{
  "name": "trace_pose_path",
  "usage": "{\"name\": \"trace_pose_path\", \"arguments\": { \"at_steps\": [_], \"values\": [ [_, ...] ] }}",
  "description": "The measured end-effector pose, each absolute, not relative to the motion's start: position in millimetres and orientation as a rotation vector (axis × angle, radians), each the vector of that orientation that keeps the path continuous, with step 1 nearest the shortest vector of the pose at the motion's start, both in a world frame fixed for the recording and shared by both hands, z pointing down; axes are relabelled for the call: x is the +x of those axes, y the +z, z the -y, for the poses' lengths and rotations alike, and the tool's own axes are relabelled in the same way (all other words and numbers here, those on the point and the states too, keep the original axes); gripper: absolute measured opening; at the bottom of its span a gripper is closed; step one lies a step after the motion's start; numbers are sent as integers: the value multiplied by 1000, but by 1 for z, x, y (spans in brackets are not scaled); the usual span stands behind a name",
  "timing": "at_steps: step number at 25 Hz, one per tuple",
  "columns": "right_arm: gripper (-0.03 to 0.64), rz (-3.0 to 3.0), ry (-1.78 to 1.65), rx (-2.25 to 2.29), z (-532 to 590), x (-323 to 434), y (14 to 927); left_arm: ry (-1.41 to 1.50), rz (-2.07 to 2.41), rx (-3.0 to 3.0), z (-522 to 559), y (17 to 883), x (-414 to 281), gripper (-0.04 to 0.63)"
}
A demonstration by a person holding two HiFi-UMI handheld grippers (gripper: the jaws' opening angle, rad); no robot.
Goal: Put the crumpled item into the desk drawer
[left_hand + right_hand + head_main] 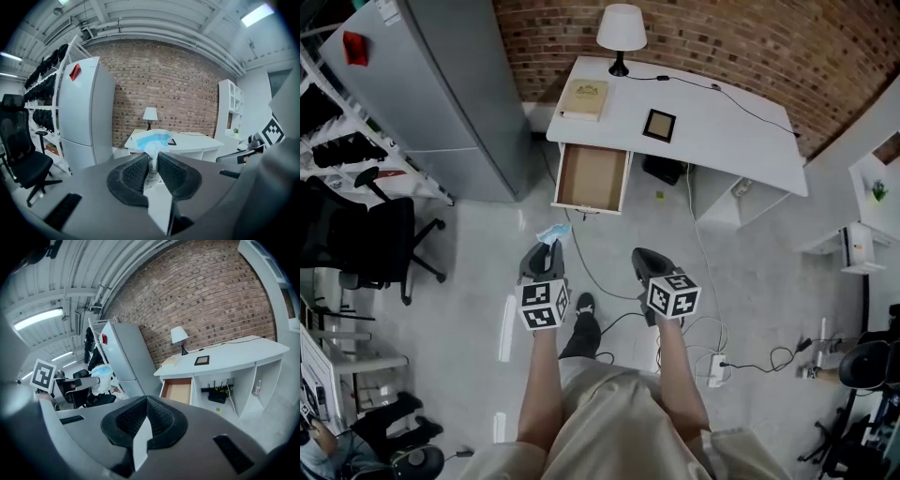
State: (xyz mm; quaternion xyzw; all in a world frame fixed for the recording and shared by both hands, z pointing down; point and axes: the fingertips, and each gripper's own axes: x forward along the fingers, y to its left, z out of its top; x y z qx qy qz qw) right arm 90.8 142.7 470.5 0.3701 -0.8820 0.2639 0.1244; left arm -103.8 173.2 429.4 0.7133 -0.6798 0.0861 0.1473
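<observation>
The crumpled item [551, 232], a white and blue wad, sticks out of my left gripper [549, 249], which is shut on it above the floor just in front of the desk. In the left gripper view the pads pinch the wad [154, 140] at its lower part. The desk drawer [592, 178] is pulled out and shows a bare brown bottom; it also shows in the right gripper view as the drawer [179, 390]. My right gripper [641, 259] hangs beside the left one, shut with nothing in it [146, 402].
On the white desk [722, 131] stand a lamp [621, 33], a book [585, 98] and a small picture frame [659, 124]. A grey fridge [441, 94] stands left of the desk, a black office chair [356, 225] further left. Cables and a power strip [717, 367] lie on the floor.
</observation>
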Motion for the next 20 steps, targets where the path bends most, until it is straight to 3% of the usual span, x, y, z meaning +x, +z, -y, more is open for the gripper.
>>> {"name": "trace_pose_path", "arguments": {
  "at_steps": [20],
  "values": [
    [25,2490,767,1161,1,11,497,187,1793,2105,4,458,-183,71]
  ]
}}
